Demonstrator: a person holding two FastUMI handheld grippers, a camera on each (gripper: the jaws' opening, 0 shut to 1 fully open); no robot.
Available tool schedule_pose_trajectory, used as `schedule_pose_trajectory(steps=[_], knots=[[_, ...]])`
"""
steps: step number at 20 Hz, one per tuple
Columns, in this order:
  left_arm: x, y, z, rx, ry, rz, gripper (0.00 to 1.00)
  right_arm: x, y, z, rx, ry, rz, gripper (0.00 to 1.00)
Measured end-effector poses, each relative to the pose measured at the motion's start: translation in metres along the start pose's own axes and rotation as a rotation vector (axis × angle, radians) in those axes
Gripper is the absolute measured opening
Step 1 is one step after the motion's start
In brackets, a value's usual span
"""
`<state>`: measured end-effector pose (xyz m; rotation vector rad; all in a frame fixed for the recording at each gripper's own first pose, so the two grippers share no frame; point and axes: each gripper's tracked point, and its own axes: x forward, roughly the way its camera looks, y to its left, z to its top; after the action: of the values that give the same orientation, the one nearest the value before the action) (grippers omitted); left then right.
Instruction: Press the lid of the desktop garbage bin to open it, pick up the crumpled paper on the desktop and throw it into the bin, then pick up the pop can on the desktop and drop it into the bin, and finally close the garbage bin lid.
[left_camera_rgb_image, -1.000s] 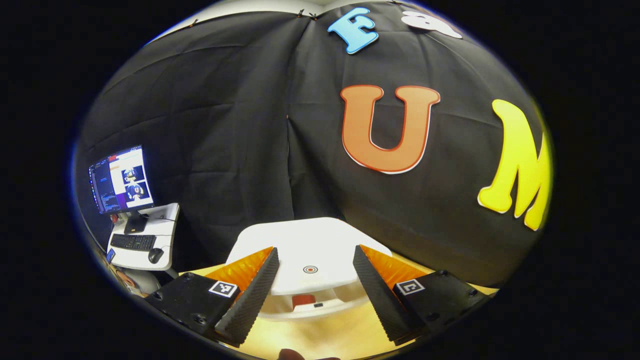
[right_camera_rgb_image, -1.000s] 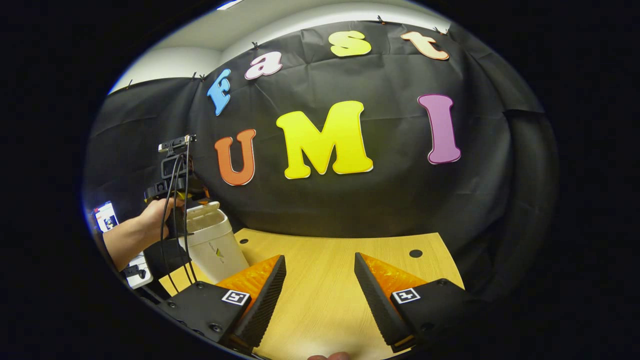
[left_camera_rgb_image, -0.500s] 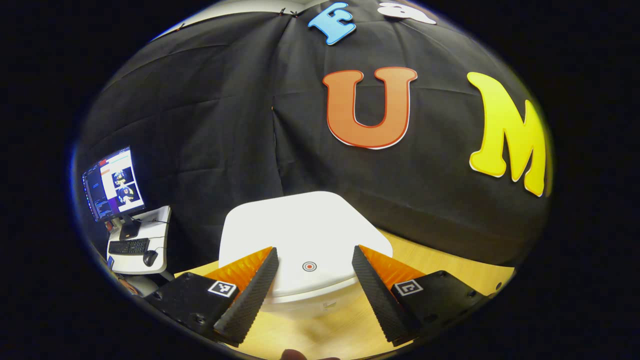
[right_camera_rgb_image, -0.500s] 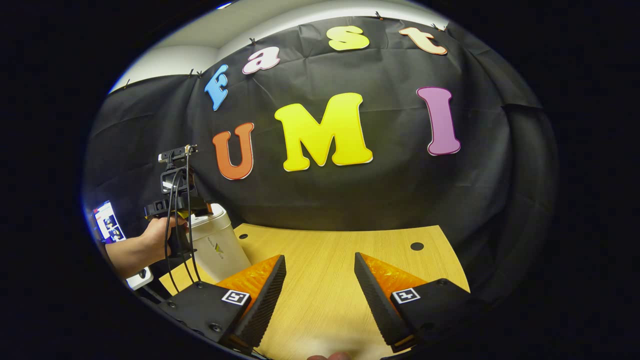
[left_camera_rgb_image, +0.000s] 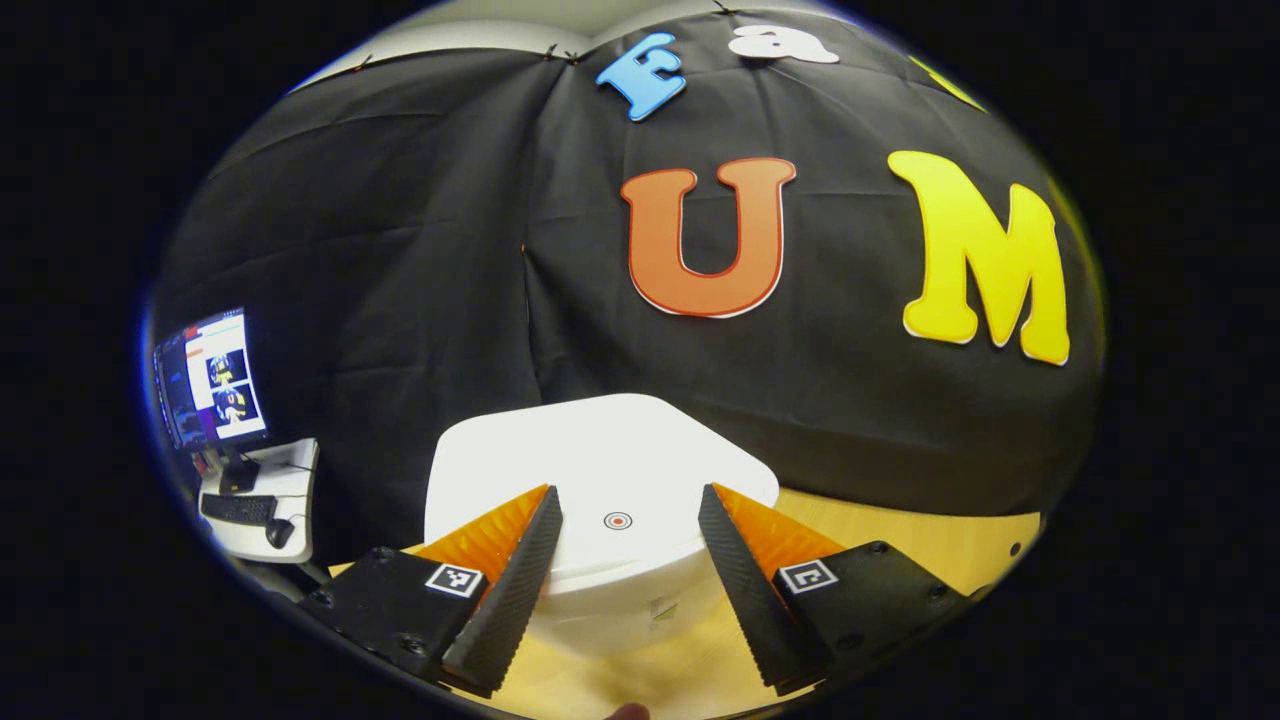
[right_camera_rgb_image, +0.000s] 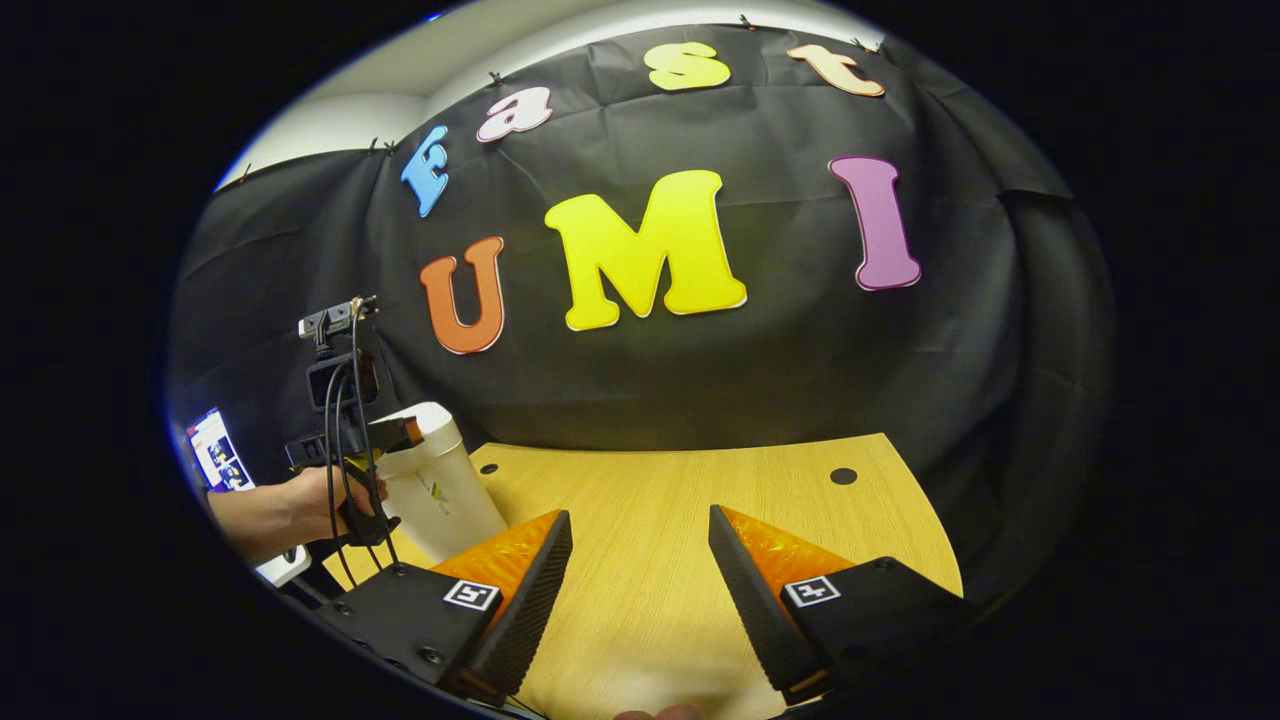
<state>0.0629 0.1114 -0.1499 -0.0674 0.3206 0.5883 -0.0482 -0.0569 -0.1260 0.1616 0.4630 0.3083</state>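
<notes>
My left gripper hangs just above the bin, jaws apart; the lid looks down. I'd press squarely until it latches. My right gripper, jaws apart, idles well beside the bin.

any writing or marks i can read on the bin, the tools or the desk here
No readable words.
bin: small logo on its side, too small to read.
lid: a ring target mark, no text.
left tool and right tool: square coded tags, no words.
</notes>
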Motion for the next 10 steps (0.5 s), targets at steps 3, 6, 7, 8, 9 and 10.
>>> schedule_pose_trajectory(steps=[3,6,7,8,9,10], knots=[[-0.003,0.001,0.01,0.017,-0.021,-0.021,0.9,0.002,0.009,0.01,-0.026,-0.027,0.009,0.88],[-0.002,0.0,0.011,0.028,-0.02,-0.059,0.9,0.007,0.011,0.025,-0.061,-0.078,-0.019,0.87],[-0.004,-0.002,0.013,0.037,-0.017,-0.083,0.9,0.007,0.012,0.032,-0.064,-0.101,-0.028,0.88],[-0.003,-0.002,0.015,0.039,-0.023,-0.107,0.9,0.007,0.013,0.04,-0.064,-0.123,-0.038,0.87],[-0.003,-0.003,0.017,0.031,-0.032,-0.127,0.9,0.007,0.014,0.043,-0.064,-0.14,-0.047,0.87],[-0.005,-0.002,0.022,0.028,-0.046,-0.141,0.9,0.007,0.014,0.046,-0.066,-0.149,-0.058,0.88]])
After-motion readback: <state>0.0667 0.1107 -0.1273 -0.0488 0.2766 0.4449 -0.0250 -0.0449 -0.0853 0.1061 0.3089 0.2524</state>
